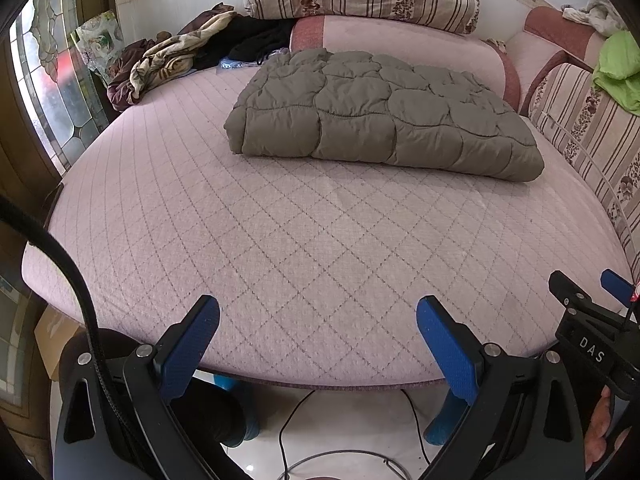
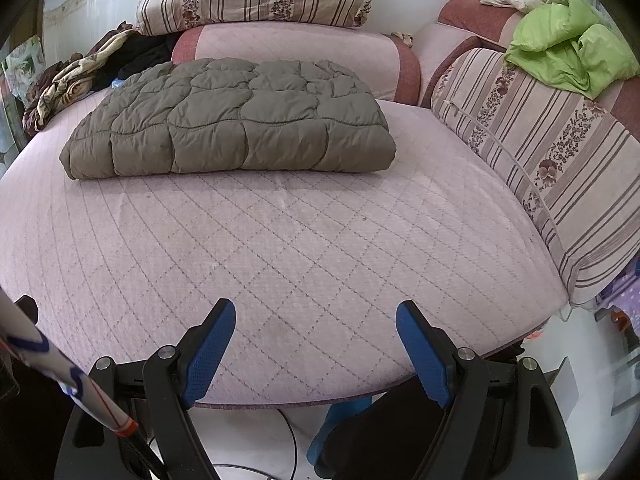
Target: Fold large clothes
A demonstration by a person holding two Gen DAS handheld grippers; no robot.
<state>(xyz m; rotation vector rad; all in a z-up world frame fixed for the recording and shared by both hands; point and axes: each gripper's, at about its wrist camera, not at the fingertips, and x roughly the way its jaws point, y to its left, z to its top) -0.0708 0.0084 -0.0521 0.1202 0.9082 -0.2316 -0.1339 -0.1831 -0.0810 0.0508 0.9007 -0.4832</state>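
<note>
Olive-grey quilted puffer garment (image 1: 384, 114) lying folded into a thick rectangular bundle on the pink diamond-stitched sofa cushion (image 1: 280, 248), in the upper middle of the left wrist frame; same bundle (image 2: 232, 120) in the upper left of the right wrist frame. Long axis running left to right across both frames, near folded edge facing the cameras. Far edge close to the pink back cushion with red ends (image 2: 296, 50); touching or not, cannot tell.

Left gripper (image 1: 318, 344) at the bottom of its frame over the near sofa edge, blue pads wide apart, nothing between them. Right gripper (image 2: 316, 348) likewise, pads spread and empty. Well apart from the bundle in both cases, bare cushion between.

Bundle offset right of centre for the left gripper, left of centre for the right gripper: roughly midway between the two, neither clearly nearer. Right gripper also visible at the lower right margin of the left wrist frame.

Judgement: folding looks complete or close to it. Any further fold would probably need a forward reach with both grippers, one to each short end.

Lime-green crumpled cloth (image 2: 568, 44) on the striped armrest cushion, upper right, apart from the bundle.
</note>
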